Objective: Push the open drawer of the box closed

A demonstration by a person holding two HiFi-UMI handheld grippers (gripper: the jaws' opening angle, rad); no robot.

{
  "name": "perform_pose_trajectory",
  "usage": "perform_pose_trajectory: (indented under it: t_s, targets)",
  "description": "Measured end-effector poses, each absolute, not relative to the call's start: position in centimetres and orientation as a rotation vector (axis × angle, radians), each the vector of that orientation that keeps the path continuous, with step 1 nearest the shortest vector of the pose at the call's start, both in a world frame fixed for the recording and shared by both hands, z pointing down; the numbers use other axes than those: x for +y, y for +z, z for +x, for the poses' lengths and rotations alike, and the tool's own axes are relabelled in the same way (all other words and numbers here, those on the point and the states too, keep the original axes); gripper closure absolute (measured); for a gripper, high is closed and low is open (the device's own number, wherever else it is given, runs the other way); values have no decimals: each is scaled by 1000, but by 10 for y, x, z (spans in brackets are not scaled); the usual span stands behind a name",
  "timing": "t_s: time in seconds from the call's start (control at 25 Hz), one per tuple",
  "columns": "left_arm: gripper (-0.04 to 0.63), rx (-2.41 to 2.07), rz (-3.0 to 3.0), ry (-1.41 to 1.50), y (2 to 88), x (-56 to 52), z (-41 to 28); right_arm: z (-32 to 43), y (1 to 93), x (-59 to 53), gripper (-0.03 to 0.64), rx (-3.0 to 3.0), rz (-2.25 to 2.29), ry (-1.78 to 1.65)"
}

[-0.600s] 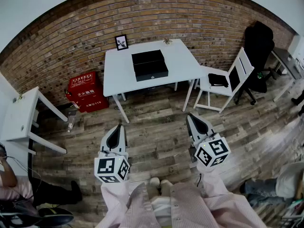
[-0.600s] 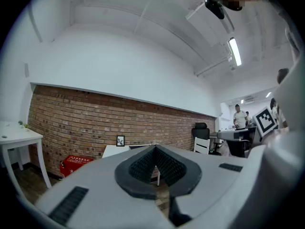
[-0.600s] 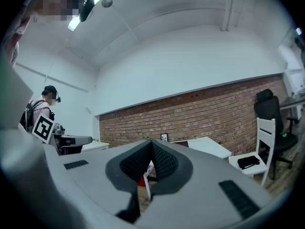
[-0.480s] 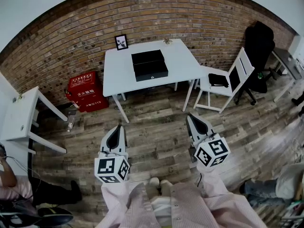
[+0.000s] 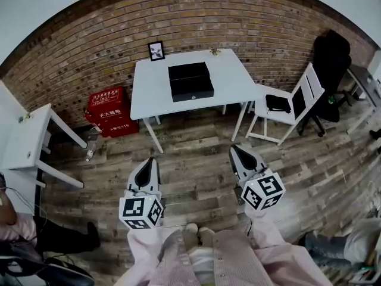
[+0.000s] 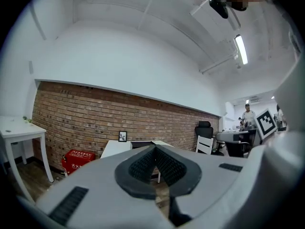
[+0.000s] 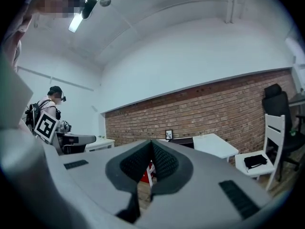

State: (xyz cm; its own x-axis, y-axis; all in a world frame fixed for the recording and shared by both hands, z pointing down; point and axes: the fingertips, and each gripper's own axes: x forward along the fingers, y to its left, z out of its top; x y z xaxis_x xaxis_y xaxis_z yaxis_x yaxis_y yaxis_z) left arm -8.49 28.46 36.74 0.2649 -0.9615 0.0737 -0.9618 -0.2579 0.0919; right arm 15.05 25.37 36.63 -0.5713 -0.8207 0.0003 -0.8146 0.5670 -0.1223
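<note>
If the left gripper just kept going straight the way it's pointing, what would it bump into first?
Probably the white table, about at the black box on it; nothing stands nearer, though depth is unclear.

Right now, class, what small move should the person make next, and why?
Probably a step toward the white table: the black box, its drawer pulled out, sits there, far beyond the left gripper and right gripper, both shut and empty.
</note>
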Motion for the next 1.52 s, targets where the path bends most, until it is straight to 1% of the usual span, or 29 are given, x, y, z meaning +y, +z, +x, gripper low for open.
perform_pose_trajectory:
  t_s: [0.08, 0.12, 0.2, 0.36, 0.52, 0.6, 1.04, 1.52]
  targets:
    - [600, -1840, 2393, 7, 370, 283, -81, 151, 370, 251, 612, 2743, -1411, -164]
    - [598, -1842, 2385, 8, 371, 282, -80, 152, 371, 249, 592, 2746, -1406, -165]
    - [599, -1846, 2367, 5, 373, 281, -80, 152, 374, 246, 592, 2743, -1409, -183]
    - [599, -1847, 2350, 12, 378, 279, -79, 158, 382, 238, 533, 2724, -1434, -227]
    - [600, -1857, 2331, 20, 380, 274, -81, 159, 387, 230, 519, 2725, -1441, -251]
    - [600, -1860, 2322, 22, 381, 272, -83, 158, 389, 227, 485, 2729, -1441, -259]
    - [599, -1830, 2319, 29, 389, 237, -88, 155, 399, 192, 483, 2710, -1482, -303]
    - [600, -1742, 2327, 74, 408, 148, -110, 128, 416, 118, 483, 2691, -1552, -375]
